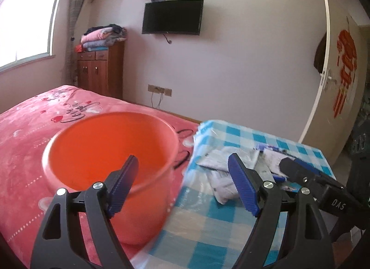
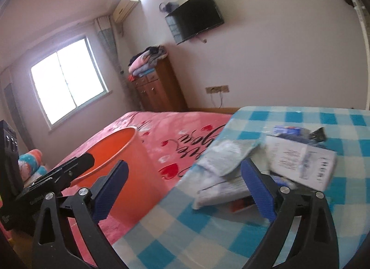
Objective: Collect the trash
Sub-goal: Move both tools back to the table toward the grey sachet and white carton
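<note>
Here, both claws stand spread wide with nothing between their blue ribbed pads. The left gripper (image 1: 185, 188) fills the bottom of its view, its left finger in front of the round orange plastic bucket (image 1: 111, 153), which sits on the pink heart-printed bedspread (image 1: 27, 130) at the lower left of the frame. The right gripper (image 2: 185, 190) points toward the trash, a loose heap of pale crinkled plastic bags and printed paper wrappers (image 2: 233, 164), lying on the blue-and-white checked cloth (image 2: 208, 241) at the centre right of that frame, just beside the bucket. At the far edge of the heap lie a white printed carton (image 2: 303, 162) and some dark blue packets (image 2: 289, 131); what these are exactly is too blurred to tell.

The heap looks very light and limp: thin film and paper that will crumple, slip and shed pieces rather than lift as one. A pinch on a flat sheet would likely slide off, so the better hold seems to be on a bunched fold or the raised near edge of the grey-white bag. The carton appears stiffer and could be gripped across its narrow side. The bucket's mouth is open and near, so a short carry should do.
</note>
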Demonstrator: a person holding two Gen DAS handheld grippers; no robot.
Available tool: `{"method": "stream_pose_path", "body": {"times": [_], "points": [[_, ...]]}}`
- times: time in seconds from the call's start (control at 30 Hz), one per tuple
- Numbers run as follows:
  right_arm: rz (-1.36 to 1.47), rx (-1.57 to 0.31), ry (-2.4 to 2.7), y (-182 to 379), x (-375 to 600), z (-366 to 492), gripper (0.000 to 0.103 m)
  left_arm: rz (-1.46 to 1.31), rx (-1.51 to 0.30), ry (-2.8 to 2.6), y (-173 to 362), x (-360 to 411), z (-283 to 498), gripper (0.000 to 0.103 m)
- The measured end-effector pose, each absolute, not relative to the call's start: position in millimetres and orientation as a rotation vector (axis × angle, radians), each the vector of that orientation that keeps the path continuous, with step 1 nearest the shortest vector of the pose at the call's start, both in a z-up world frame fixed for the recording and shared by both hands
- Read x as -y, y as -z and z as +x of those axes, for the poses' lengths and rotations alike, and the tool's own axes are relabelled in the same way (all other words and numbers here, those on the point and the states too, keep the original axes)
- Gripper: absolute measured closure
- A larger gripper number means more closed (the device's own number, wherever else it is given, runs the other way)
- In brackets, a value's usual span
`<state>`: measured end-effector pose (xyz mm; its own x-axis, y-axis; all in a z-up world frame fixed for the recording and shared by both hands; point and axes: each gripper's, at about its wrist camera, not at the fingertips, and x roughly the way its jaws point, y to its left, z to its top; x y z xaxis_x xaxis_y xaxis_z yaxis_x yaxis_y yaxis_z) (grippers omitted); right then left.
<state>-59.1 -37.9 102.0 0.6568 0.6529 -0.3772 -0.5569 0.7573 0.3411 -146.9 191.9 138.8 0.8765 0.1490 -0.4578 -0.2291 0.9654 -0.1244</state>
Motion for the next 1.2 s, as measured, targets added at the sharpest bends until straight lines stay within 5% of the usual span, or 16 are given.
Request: {"method": "stream_pose_path", "body": {"times": [0.67,1.2], "points": [[0.318,-0.508,-0.545,-81.1,144.6,-27.1,0.005,-0.153,-0.631,-0.12,-107.9,-131.3,-106.6,0.023],[0.385,-0.567,-0.486,-58.5,189.8,4.1,0.005,-0.686,-0.855,-0.128,-76.9,-157.7,17.9,0.024]]}}
